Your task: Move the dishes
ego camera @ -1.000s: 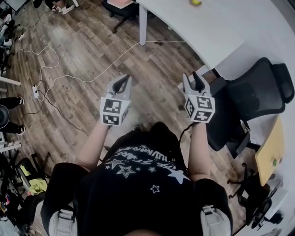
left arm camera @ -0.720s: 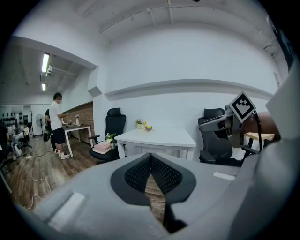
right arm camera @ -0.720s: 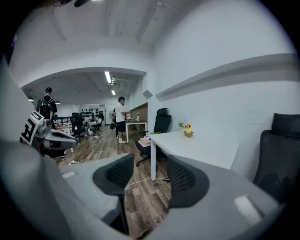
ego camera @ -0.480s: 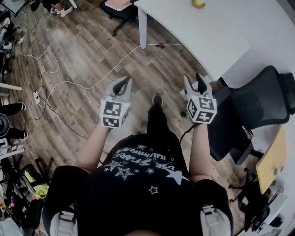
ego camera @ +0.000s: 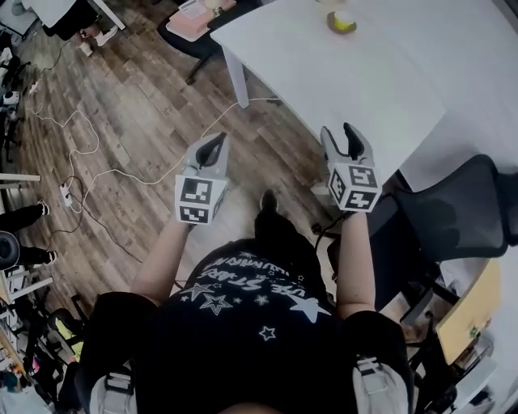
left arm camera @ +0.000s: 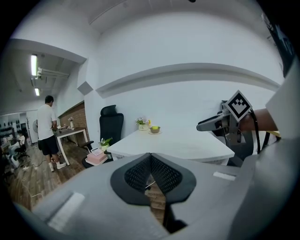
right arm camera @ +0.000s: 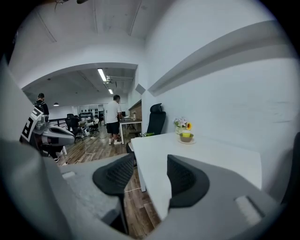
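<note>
- The left gripper hung over the wood floor and pointed forward, its jaws pressed together on nothing.
- The right gripper hovered near the white table's near edge, its jaws spread and empty.
- The bowl sat on a saucer at the table's far end, well apart from both grippers. It was upright, mouth up, and round, so it had no long axis.
- A black chair stood at the right.
</note>
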Demonstrator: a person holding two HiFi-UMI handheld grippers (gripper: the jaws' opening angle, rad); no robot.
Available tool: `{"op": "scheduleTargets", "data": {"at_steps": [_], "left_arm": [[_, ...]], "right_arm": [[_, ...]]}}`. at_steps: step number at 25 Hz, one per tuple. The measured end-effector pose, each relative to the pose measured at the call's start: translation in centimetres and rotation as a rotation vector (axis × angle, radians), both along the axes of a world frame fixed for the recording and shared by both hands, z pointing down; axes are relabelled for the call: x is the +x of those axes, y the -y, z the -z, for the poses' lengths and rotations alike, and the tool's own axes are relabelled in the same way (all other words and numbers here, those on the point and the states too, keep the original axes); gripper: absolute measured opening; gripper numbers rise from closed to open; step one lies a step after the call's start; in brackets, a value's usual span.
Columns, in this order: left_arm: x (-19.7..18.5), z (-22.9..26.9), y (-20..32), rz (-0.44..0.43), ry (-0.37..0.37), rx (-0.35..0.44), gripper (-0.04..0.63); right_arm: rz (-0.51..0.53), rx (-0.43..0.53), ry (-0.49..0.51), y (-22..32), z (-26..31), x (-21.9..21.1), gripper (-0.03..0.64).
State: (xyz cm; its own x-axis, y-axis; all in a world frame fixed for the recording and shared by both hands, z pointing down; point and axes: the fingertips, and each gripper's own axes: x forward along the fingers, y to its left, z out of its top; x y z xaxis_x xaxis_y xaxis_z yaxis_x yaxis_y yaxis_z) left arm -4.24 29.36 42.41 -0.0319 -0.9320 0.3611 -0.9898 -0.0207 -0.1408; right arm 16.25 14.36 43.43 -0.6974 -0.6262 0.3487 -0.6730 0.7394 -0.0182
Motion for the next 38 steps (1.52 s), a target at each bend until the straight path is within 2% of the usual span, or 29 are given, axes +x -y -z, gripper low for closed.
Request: {"op": "scheduleTargets", "data": {"at_steps": [11,23,29,38], "left_arm": [[-0.2,0.1,14.0,-0.031,0.012,-0.013,0.011],[-1.7,0.3,21.7,-0.092,-0.009,0.001,0.011],[-3.6,-0.2,28.2,-0.178,-0.037,0.011,0.011],[-7.6,0.2,40.7,-0.361,-0.092,-0.015,0.011]], "right_arm": [[-0.027,-0.028,0.023,13.2,-0.7,-0.1,0.227],[-0.088,-0.042,0.058,19.3,-0.7,-1.6,0.227],[-0.168,-0.038,0.05,23.7,-0.9,-2.7,0.227],[-0.346,-0.057,-0.012,31.5,0.0,-5.0,0.227]]}}
